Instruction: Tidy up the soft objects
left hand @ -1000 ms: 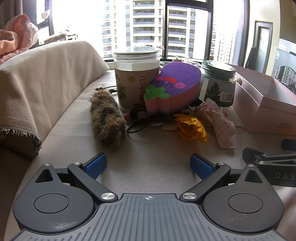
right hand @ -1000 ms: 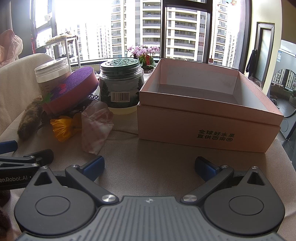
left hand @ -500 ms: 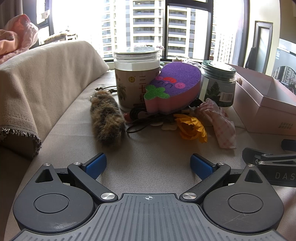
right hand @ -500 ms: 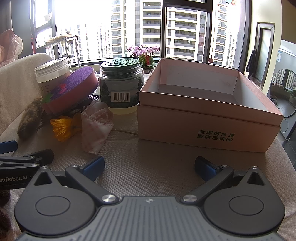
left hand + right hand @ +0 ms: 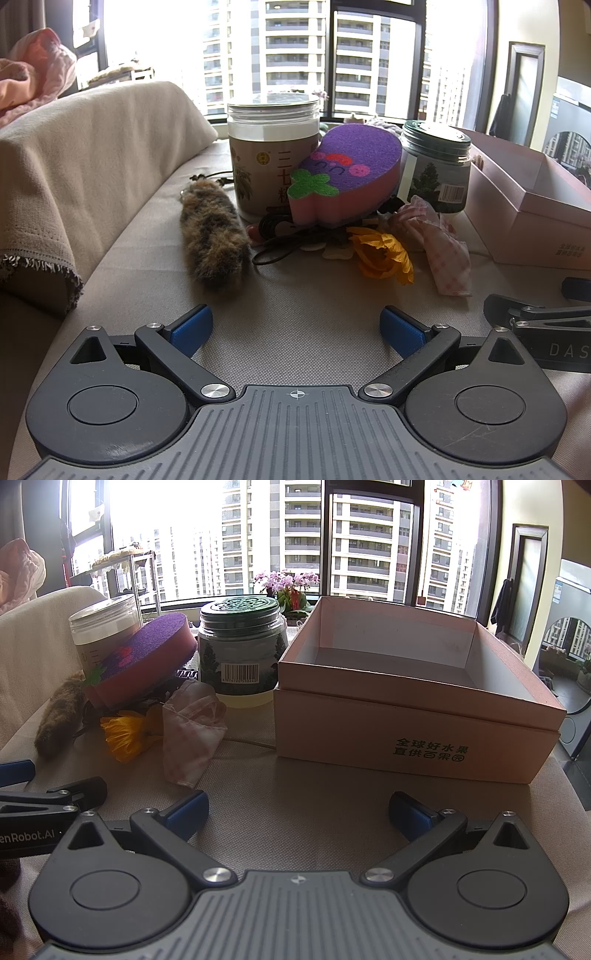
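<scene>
A brown furry tail toy [image 5: 214, 240] lies on the beige cloth. Beside it a purple and pink sponge [image 5: 347, 177] leans on the jars. A yellow fabric flower [image 5: 384, 256] and a pink checked cloth pouch [image 5: 443, 251] lie in front. My left gripper [image 5: 295, 326] is open and empty, short of the pile. My right gripper [image 5: 298, 810] is open and empty, in front of the open pink box [image 5: 417, 716]. The sponge [image 5: 147, 657], flower [image 5: 129, 734], pouch [image 5: 192, 734] and tail toy [image 5: 59, 716] show at the left of the right wrist view.
A clear-lidded brown jar [image 5: 273, 158] and a green-lidded jar [image 5: 436, 166] stand behind the pile. Black cords [image 5: 280, 240] lie under the sponge. A cloth-covered cushion [image 5: 92, 166] rises at left. The other gripper's finger [image 5: 535, 317] shows at right.
</scene>
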{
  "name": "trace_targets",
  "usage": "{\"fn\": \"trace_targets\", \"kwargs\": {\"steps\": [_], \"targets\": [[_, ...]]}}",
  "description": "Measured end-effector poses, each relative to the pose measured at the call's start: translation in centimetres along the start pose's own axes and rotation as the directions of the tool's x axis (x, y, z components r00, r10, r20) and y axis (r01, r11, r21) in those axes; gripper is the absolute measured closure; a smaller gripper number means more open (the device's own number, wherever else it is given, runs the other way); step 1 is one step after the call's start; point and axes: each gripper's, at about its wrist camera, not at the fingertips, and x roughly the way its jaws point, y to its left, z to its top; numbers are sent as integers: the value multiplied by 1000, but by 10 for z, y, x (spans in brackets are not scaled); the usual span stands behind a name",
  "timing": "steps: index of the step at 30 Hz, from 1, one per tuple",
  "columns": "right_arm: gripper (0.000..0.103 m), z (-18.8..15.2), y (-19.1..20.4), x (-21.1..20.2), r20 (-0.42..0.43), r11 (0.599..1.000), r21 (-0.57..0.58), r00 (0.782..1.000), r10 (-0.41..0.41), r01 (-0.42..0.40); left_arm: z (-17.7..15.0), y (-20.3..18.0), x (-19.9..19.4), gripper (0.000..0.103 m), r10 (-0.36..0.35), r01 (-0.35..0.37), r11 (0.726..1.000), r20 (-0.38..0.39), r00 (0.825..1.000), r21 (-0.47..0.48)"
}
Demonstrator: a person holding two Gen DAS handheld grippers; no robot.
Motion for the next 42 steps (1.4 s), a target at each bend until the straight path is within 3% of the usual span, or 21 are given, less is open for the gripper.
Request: {"fn": "trace_targets", "kwargs": {"steps": [19,26,30,34,36,39,42], "targets": [[0,-1,-2,0,0,1000,6,1000,0,0,0,-1,-3,3,-5,5,1000,5,1000,2],[0,17,-4,-2,-167,999,-32,986,30,-36,3,11,-22,3,-98,98,995,-8,995,29],[0,20,-5,-5,-225,996,-61,973,54,-69,39,56,-29,3,-93,96,994,44,995,-61],[0,13,4,-14,-204,993,-79,976,72,-89,78,90,1,3,-42,46,997,65,997,-60],[0,10,10,-20,-202,985,-110,973,108,-132,87,99,25,3,-41,43,997,26,999,-69],[3,20,16,-19,-265,961,-161,948,178,-225,90,96,54,5,-49,48,998,-14,999,-38],[5,41,14,-32,-218,953,-159,951,219,-256,90,92,77,6,-36,36,999,-63,997,-7]]}}
